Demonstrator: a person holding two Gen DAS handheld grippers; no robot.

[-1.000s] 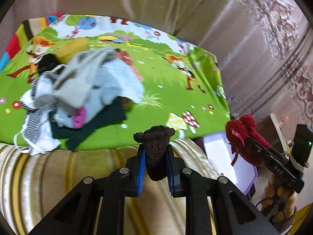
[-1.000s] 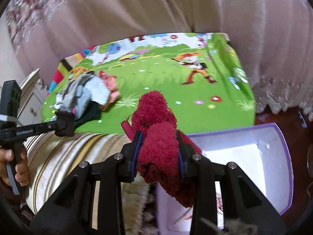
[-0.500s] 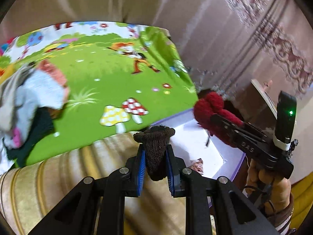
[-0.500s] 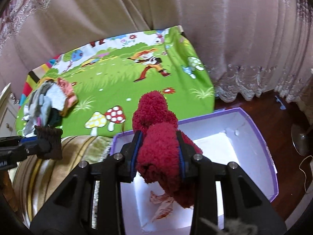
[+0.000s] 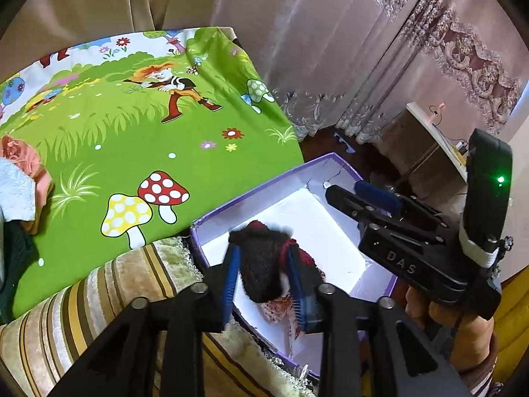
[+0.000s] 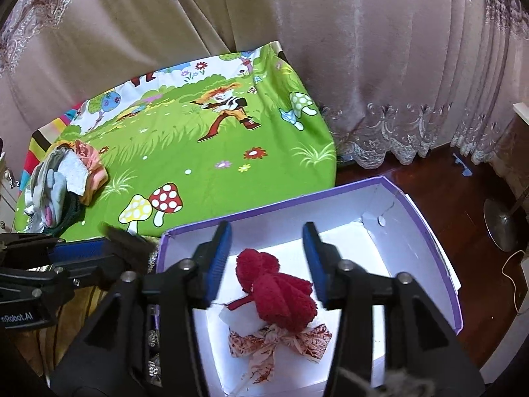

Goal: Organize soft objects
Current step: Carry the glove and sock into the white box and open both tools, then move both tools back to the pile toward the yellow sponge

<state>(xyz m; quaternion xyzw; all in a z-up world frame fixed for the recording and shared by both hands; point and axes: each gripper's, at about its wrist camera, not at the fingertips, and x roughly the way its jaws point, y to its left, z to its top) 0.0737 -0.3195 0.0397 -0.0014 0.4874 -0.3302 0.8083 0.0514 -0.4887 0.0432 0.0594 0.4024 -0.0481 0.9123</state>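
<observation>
The purple box (image 6: pixel 426 221), white inside, sits just beside the edge of the bed, whose green cartoon sheet (image 6: pixel 205 152) reaches toward the box's far wall. The right gripper (image 6: pixel 266 258) hangs over the box with its jaws opening and well apart; the red fluffy sock (image 6: pixel 281 291) lies loose on the box floor below them, touching neither blue pad and resting against a red-and-white patterned cloth bow (image 6: pixel 281 340) on the side of the box nearest the camera. The left gripper (image 5: pixel 264 273) is above the box's near corner, by the striped bed cover (image 5: pixel 99 301); its jaws are opening too, and a dark brown knitted sock (image 5: pixel 261 264) sits between its pads, though whether the pads press on it is not clear. On the sheet, well apart from the box at the far left end of the bed, lies a pile of clothes (image 6: pixel 62 185) in grey, white, pink and dark green.
</observation>
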